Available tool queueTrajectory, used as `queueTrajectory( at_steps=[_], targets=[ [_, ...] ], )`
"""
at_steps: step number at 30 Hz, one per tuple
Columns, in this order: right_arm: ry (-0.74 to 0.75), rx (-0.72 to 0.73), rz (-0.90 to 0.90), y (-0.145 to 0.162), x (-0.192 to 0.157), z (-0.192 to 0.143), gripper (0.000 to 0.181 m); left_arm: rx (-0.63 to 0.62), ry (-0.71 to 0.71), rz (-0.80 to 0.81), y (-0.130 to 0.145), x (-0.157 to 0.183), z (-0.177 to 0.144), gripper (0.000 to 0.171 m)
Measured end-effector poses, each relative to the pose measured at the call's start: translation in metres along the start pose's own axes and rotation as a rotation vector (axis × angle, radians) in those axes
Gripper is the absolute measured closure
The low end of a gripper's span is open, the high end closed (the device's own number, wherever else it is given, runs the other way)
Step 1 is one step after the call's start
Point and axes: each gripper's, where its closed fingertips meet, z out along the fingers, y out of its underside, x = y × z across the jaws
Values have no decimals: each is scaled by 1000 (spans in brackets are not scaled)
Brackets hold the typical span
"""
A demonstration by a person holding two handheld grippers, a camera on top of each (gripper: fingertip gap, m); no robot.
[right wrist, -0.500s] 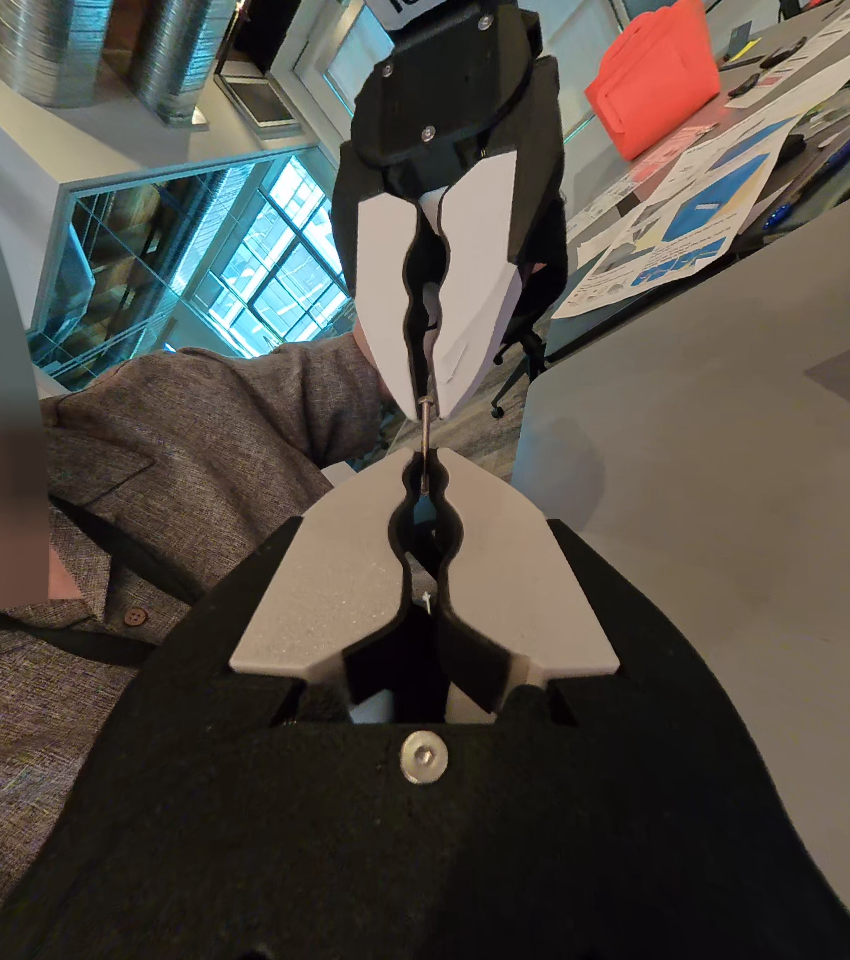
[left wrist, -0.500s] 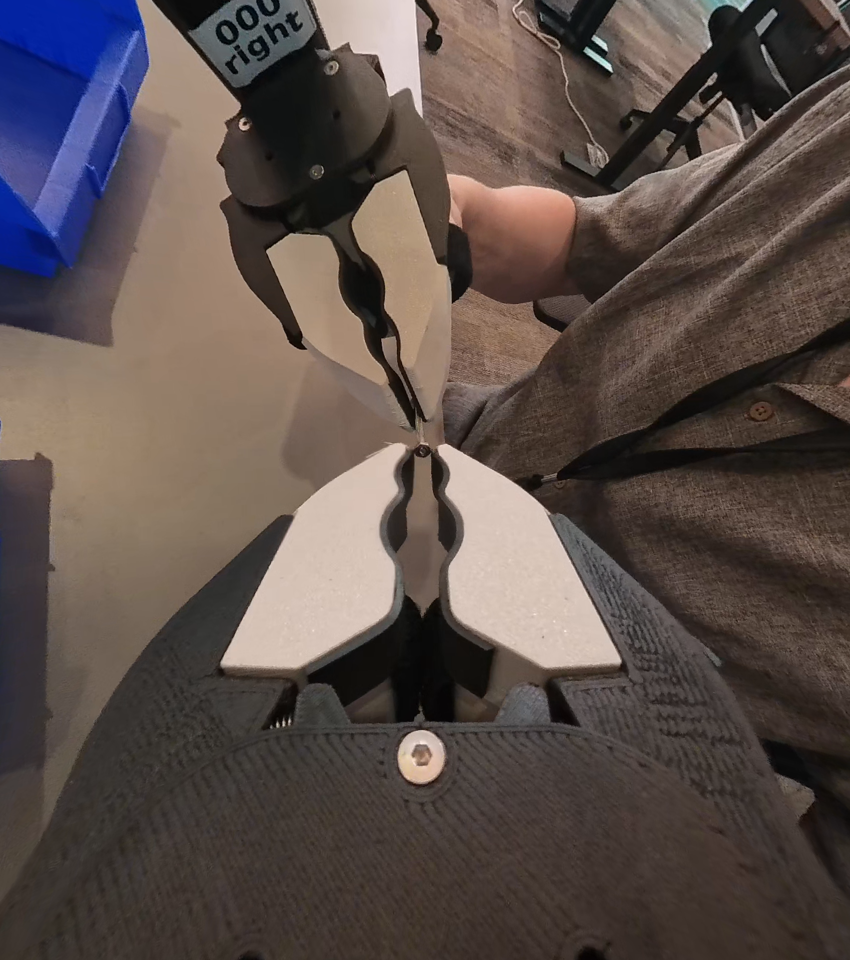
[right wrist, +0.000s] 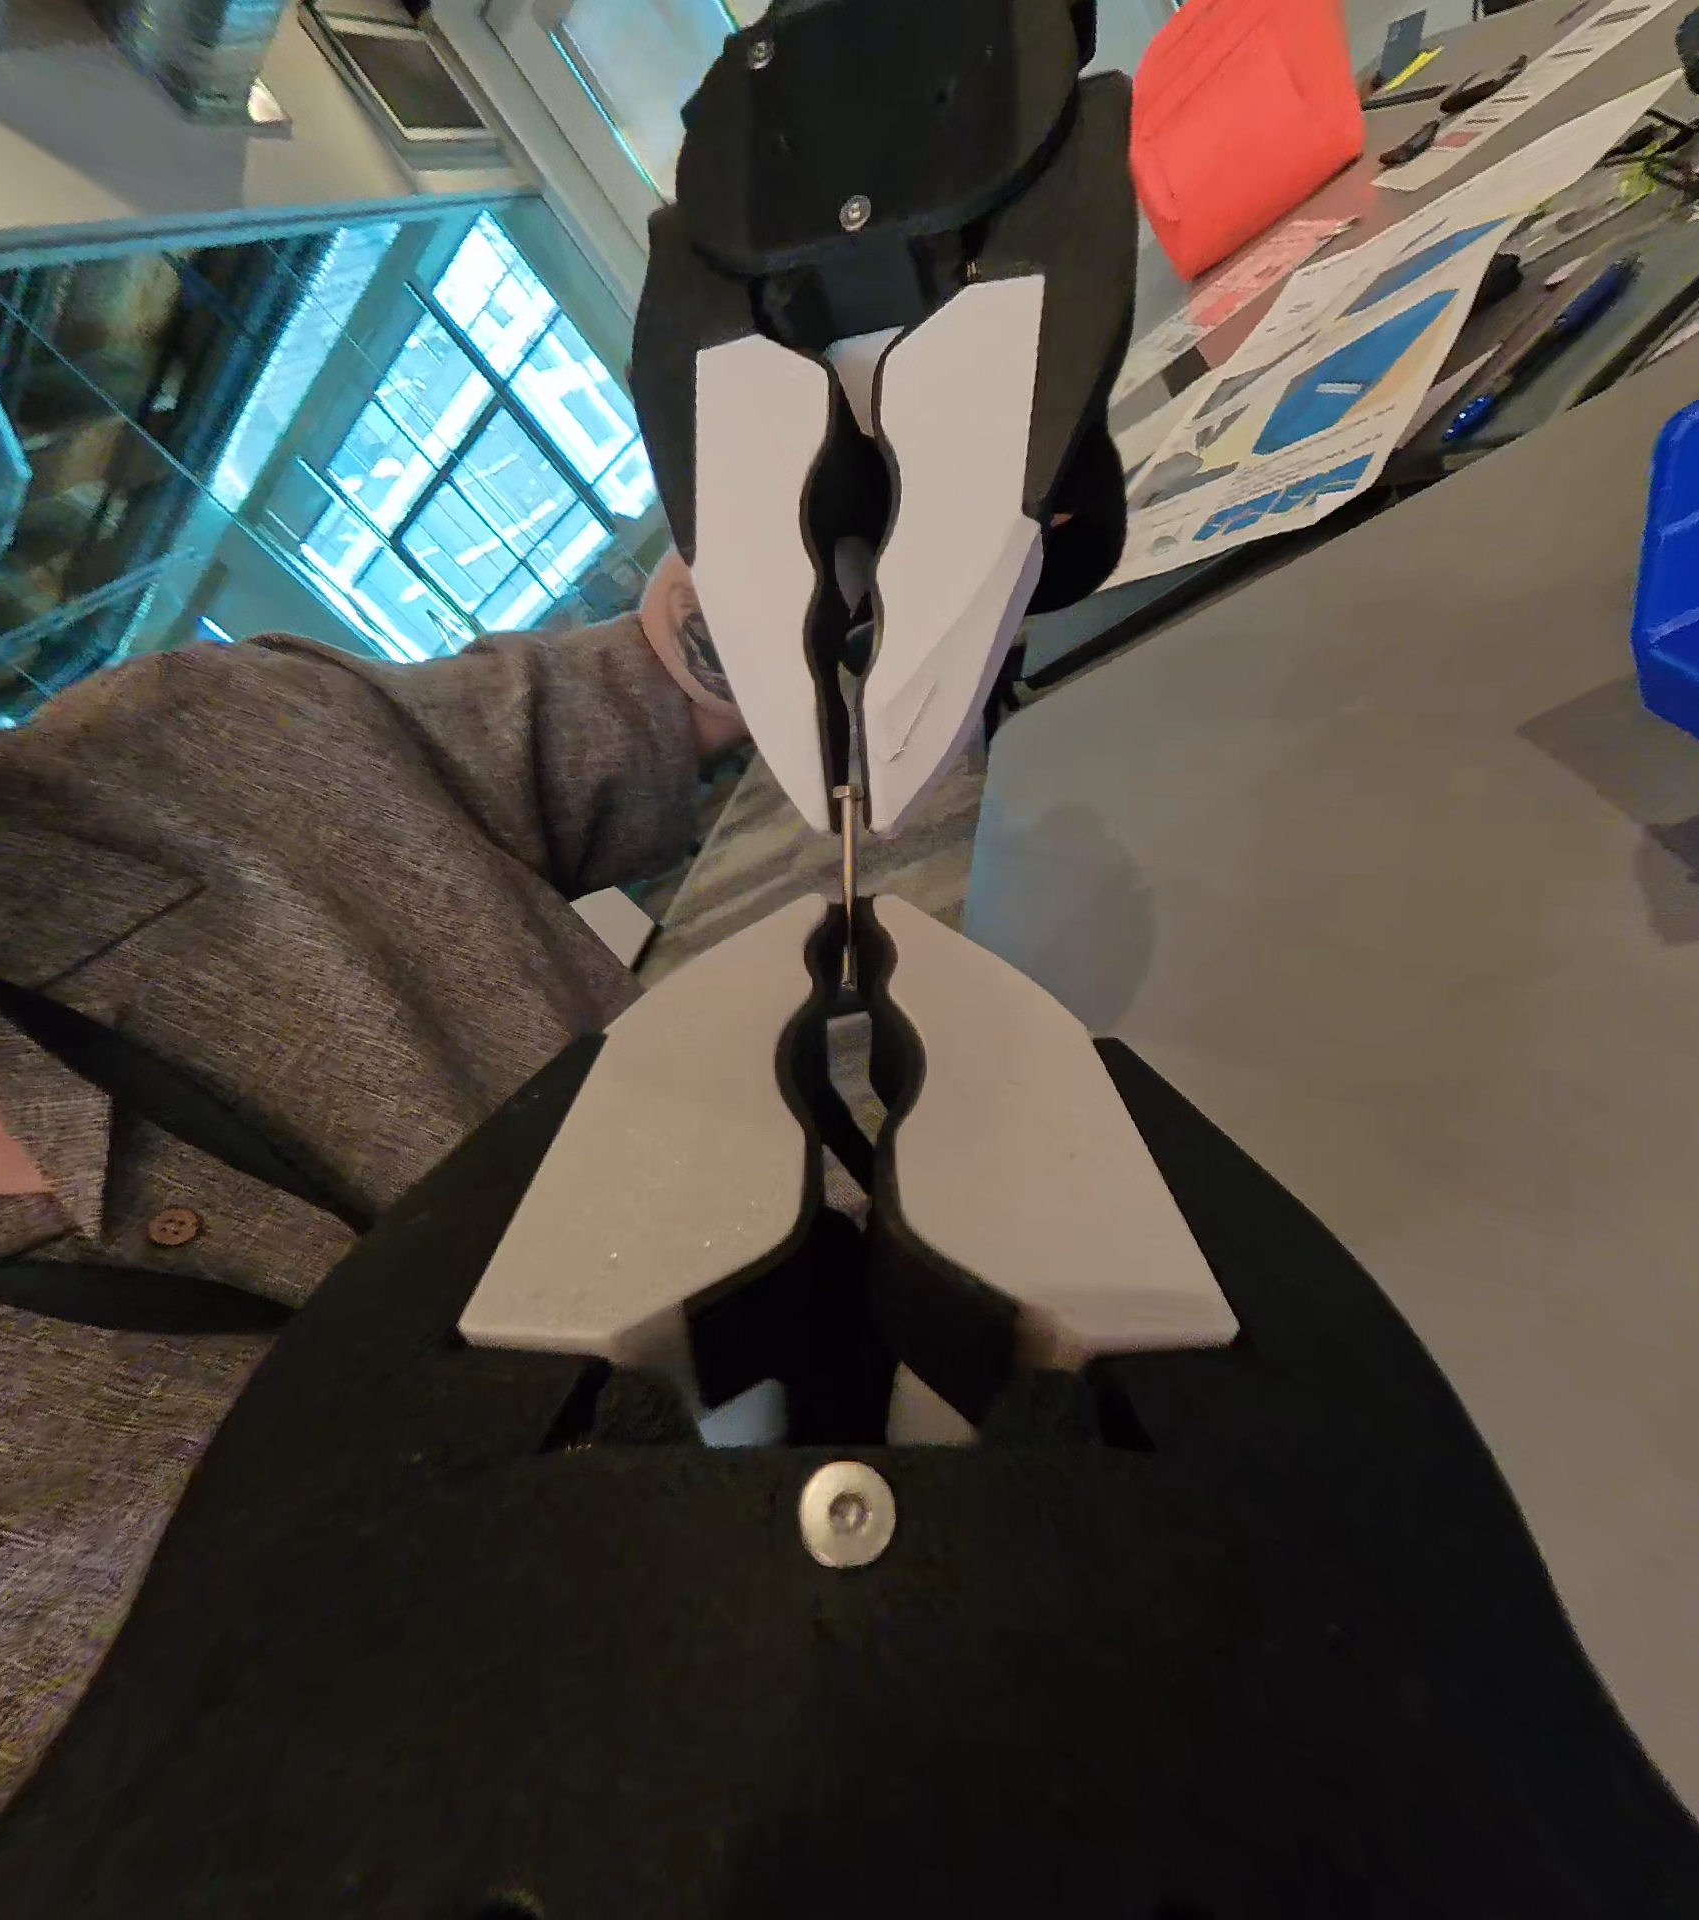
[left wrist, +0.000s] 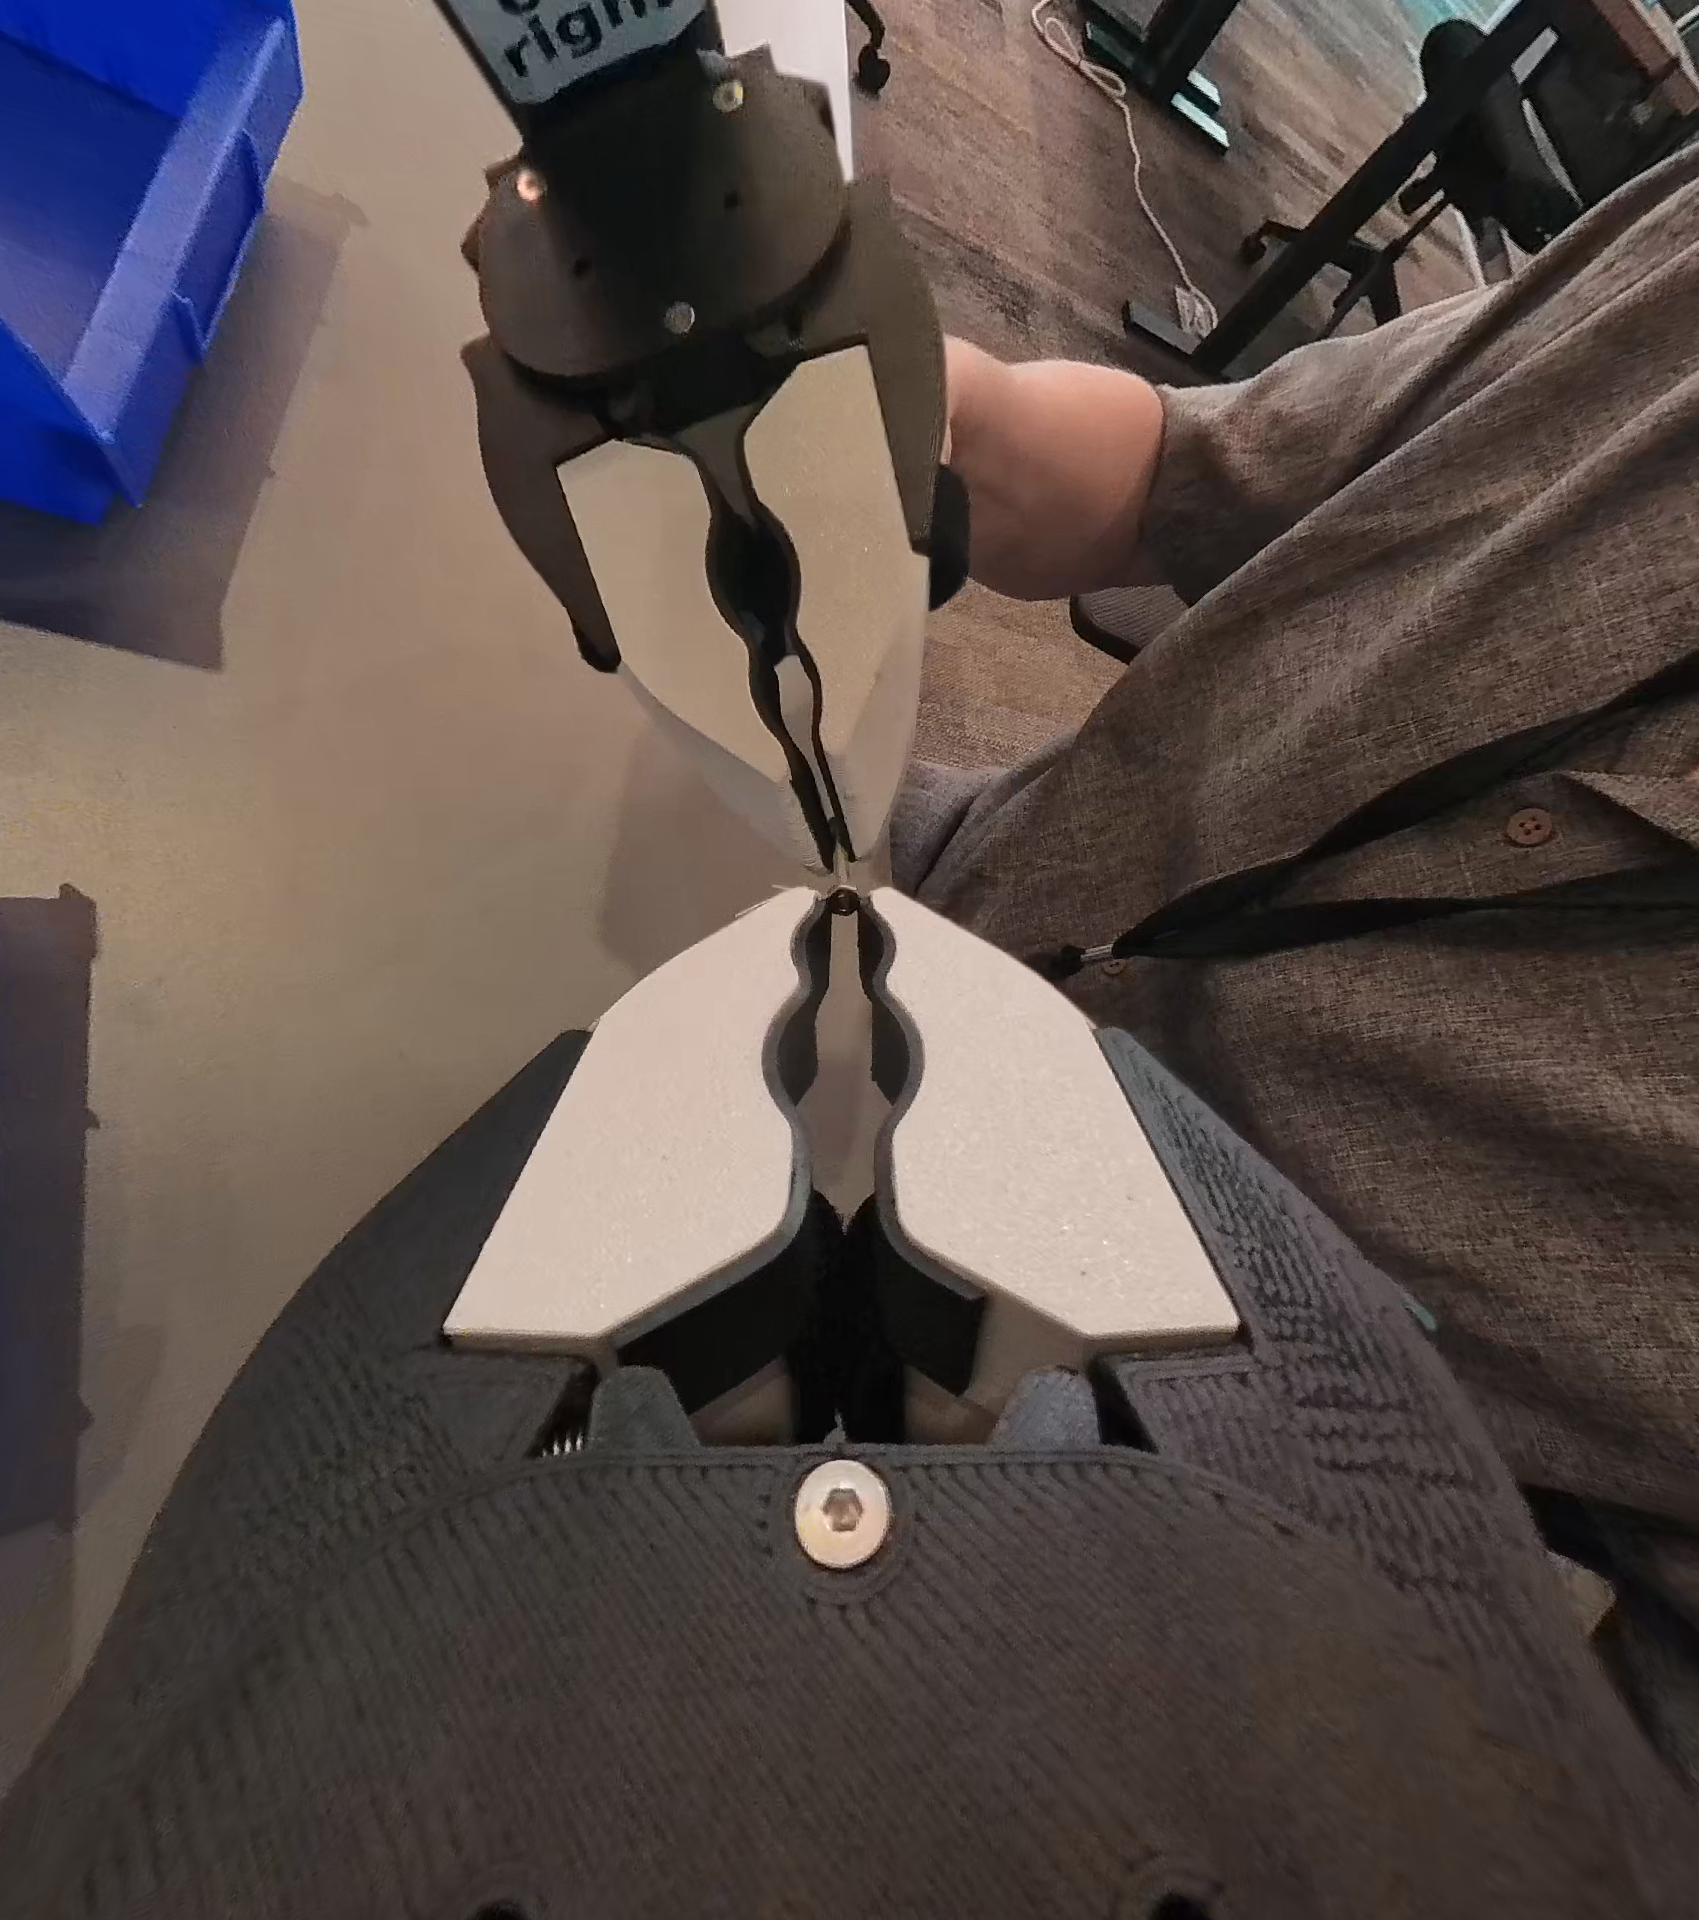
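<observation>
The left gripper (left wrist: 840, 902) and the right gripper (right wrist: 847, 914) meet tip to tip in the air beside the near edge of a grey table (right wrist: 1344, 935), with 1 thin metal pin (right wrist: 847, 862) bridging them. In the right wrist view the pin runs straight from the pinched tips of the right gripper's pale fingers (right wrist: 699, 1132) up to the tips of the left gripper, whose fingers are also drawn together on the pin's headed far end. In the left wrist view the pin shows only end-on as a small dark dot between both sets of tips. A person in a grey shirt (left wrist: 1447, 935) sits to the right of this view. 2 blue bins (left wrist: 76, 249) rest on the table to the left, well apart from the grippers. An orange bag (right wrist: 1240, 135) and printed sheets (right wrist: 1292, 416) lie far off.
</observation>
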Motion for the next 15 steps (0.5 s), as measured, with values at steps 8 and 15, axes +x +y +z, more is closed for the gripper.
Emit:
queueTrajectory(
  at_steps=[8, 15],
  targets=[
    [-83, -5, 33, 2, -7, 2, 179, -37, 7, 137, 4, 6, 1, 167],
    [-134, 19, 77, 0, -8, 3, 180, -34, -7, 152, 2, 6, -2, 166]
  ],
)
